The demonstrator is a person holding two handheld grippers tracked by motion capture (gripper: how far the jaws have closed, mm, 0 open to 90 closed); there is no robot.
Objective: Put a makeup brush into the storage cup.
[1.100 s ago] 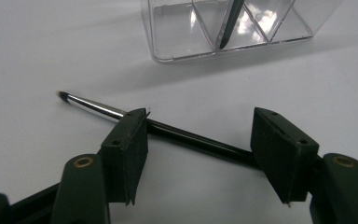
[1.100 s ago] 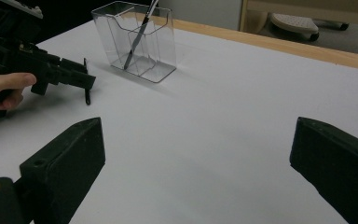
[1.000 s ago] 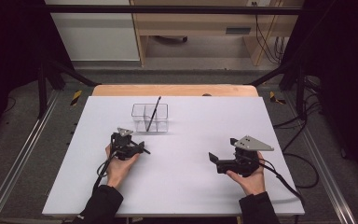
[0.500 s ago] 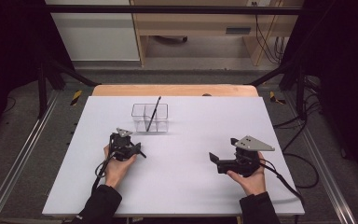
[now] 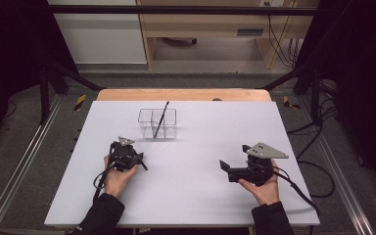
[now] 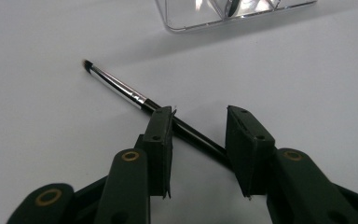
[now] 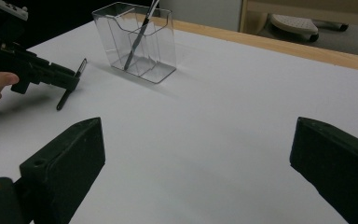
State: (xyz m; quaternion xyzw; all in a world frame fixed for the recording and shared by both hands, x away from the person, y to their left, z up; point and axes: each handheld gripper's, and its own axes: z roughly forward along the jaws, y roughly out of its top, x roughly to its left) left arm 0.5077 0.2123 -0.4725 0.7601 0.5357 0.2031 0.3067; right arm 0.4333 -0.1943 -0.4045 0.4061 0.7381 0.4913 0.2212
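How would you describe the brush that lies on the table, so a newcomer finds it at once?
On the white table, look in front of the clear organizer, between the jaws of the left gripper. The thin black brush lies flat there; the other brush stands slanted inside the organizer.

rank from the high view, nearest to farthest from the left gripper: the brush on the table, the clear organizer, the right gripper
1. Brush on the table: lying between the left gripper's open jaws, which are not closed on it.
2. Clear organizer: just beyond it, toward the table's far edge, with another brush standing inside.
3. Right gripper: across the table on the person's right side.
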